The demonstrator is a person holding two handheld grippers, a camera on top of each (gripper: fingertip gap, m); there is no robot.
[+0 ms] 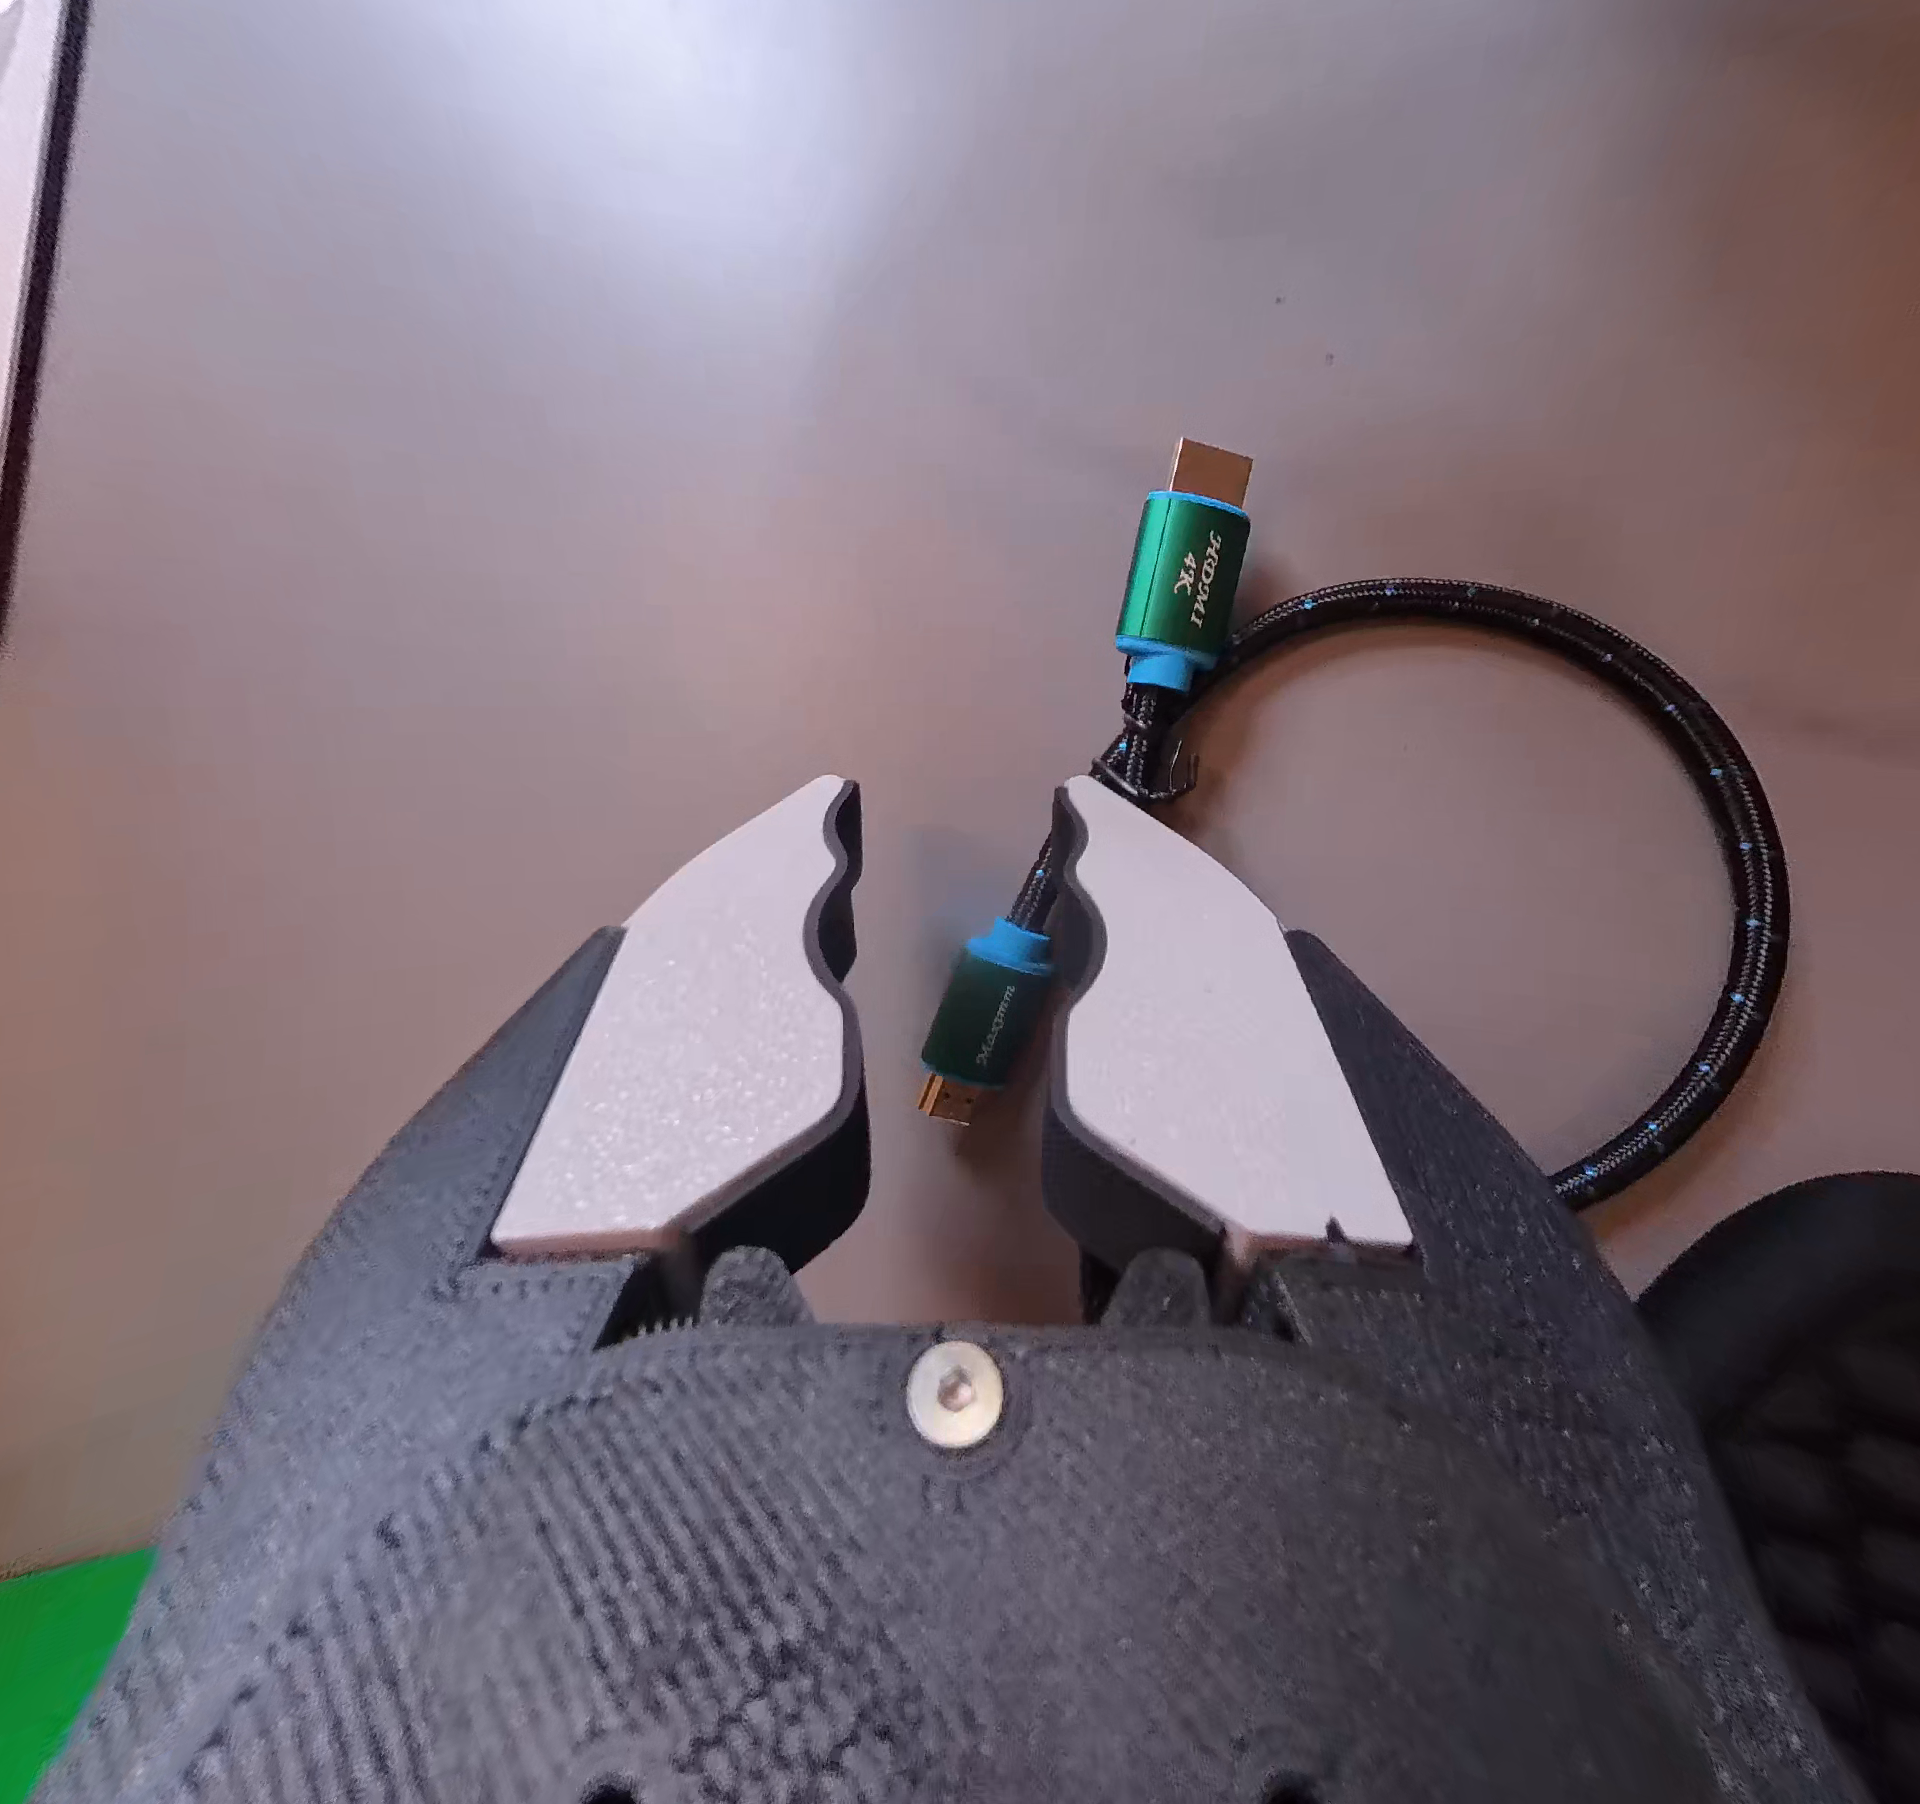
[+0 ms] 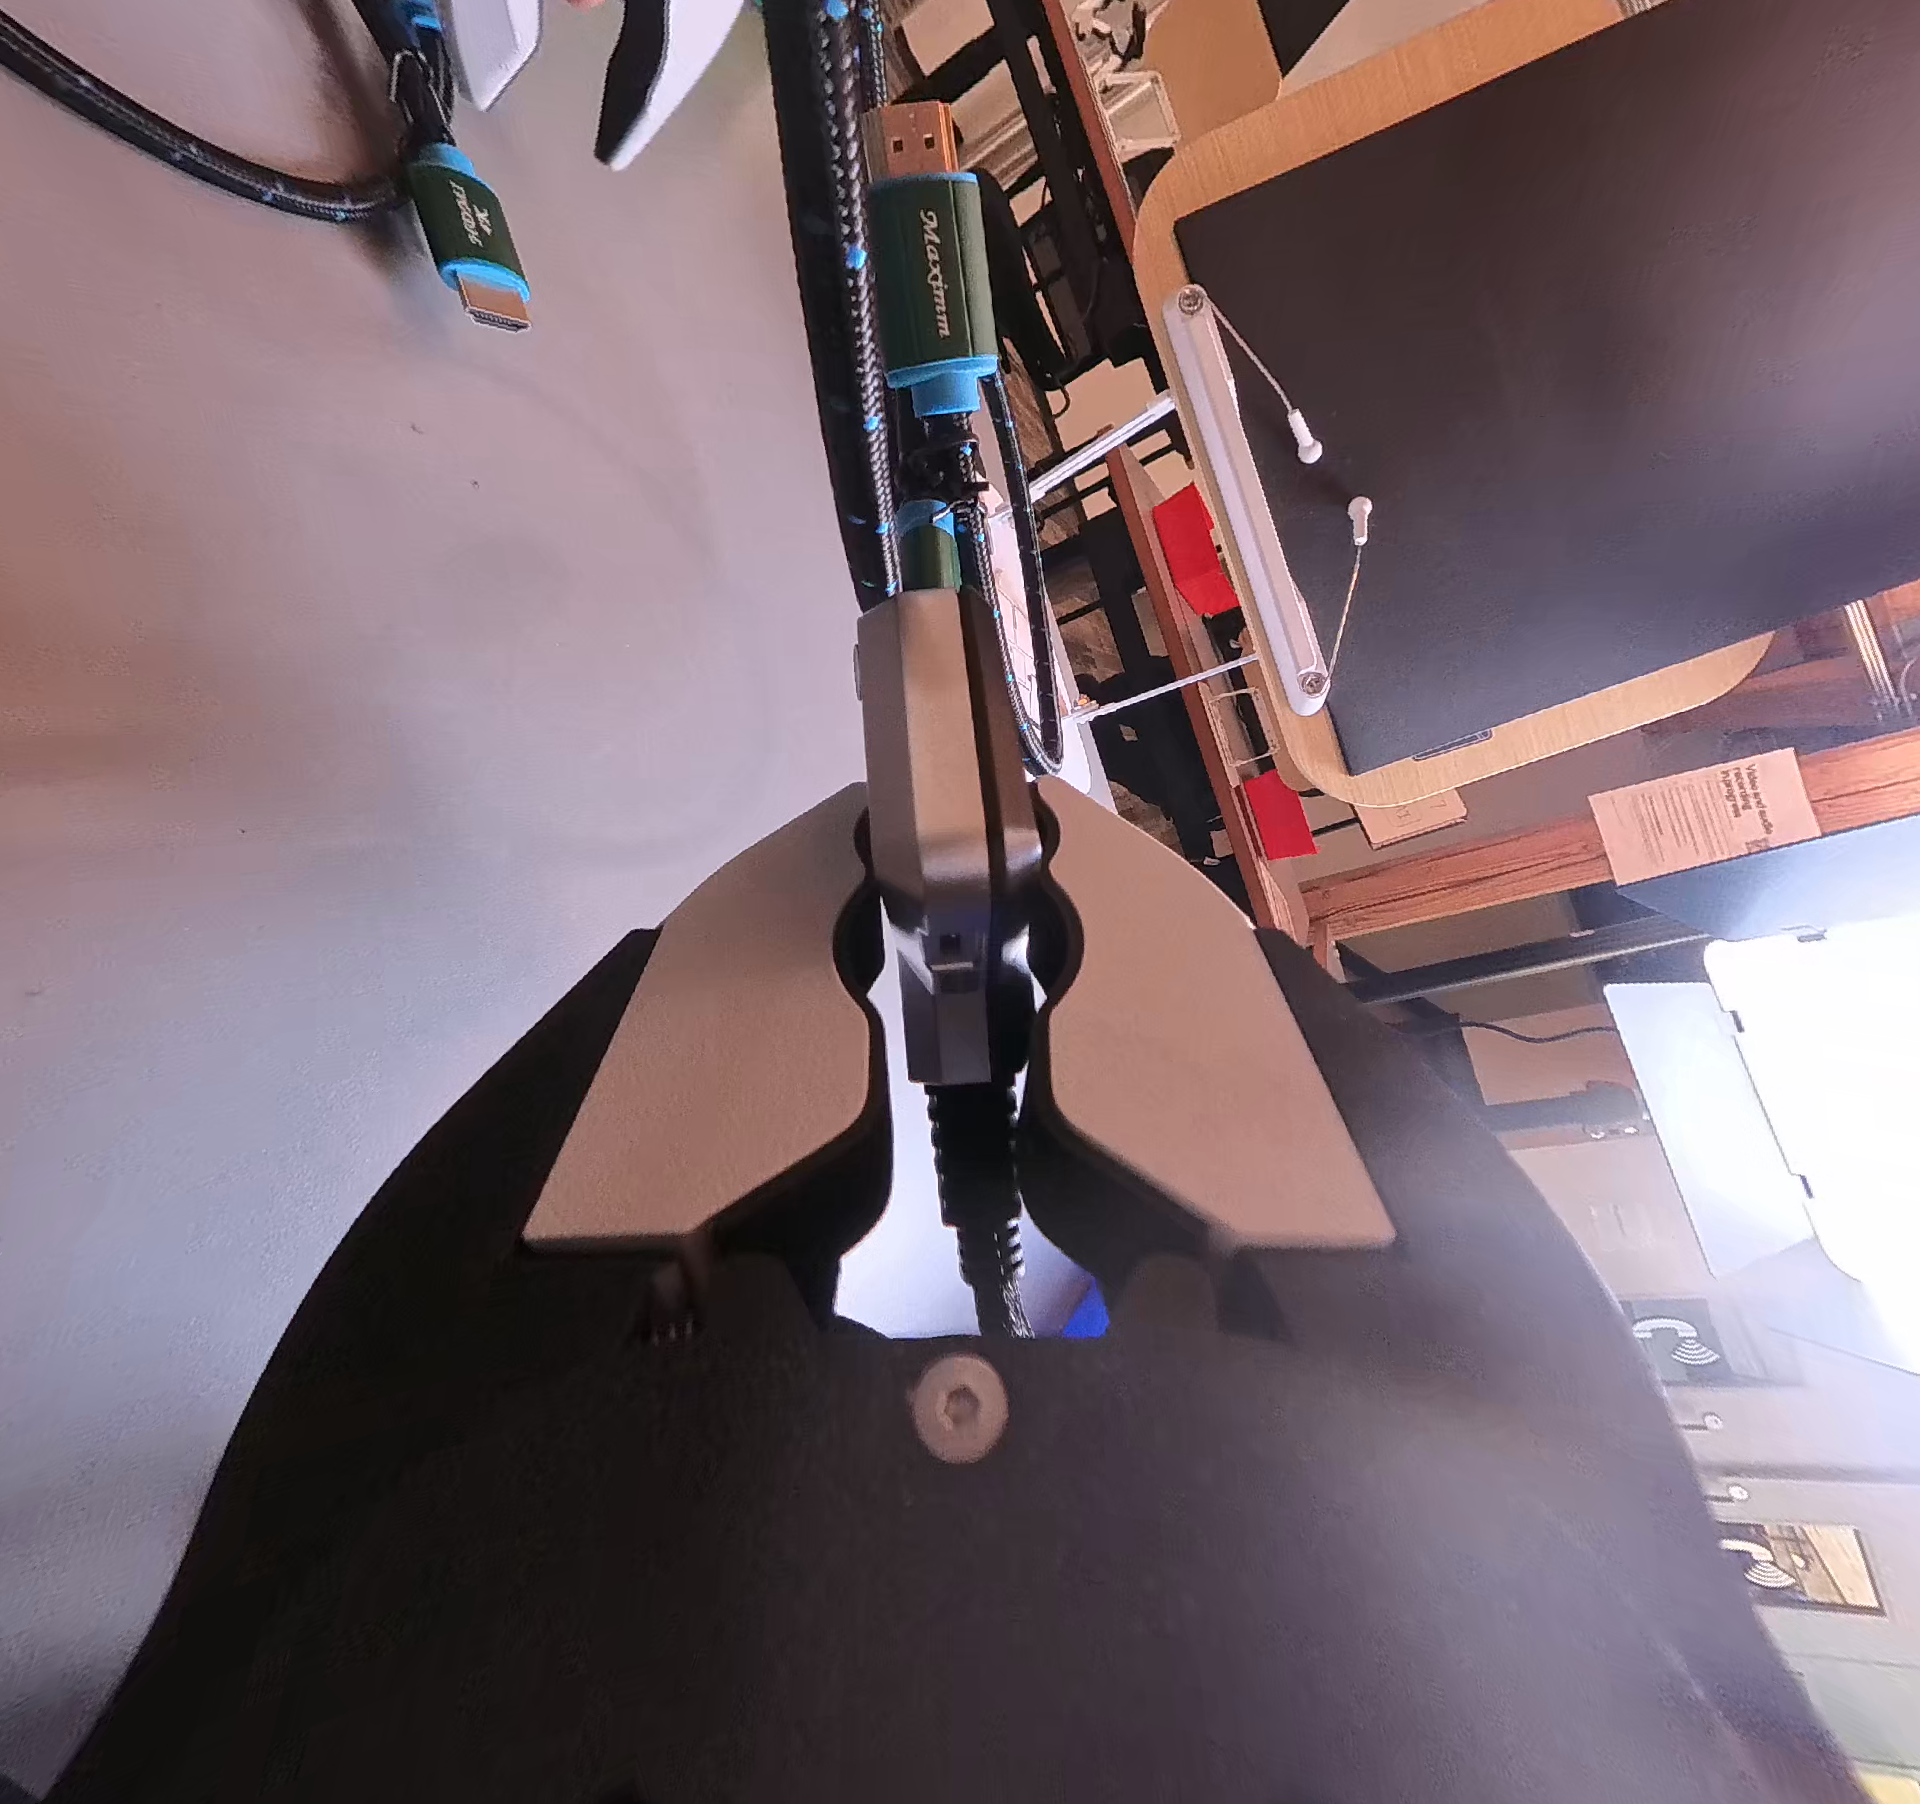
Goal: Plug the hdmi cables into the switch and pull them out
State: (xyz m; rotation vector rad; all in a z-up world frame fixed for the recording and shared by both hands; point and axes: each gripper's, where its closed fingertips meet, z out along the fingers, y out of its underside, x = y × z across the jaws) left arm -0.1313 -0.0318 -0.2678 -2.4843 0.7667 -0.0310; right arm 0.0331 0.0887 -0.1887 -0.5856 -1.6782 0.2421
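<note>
right claw (image 2: 951,819) pinched a grey metal adapter block (image 2: 935,767), pads pressed on both flanks, with a green plug (image 2: 928,284) hanging just past it. left claw (image 1: 956,824) stood spread above the worktop (image 1: 520,404), straddling a small green connector (image 1: 982,1016) without gripping it. risk: the braided cable (image 1: 1714,819) brushed one pad and could drag the coil. the connector's long axis ran toward the camera, gold tip nearest.
</note>
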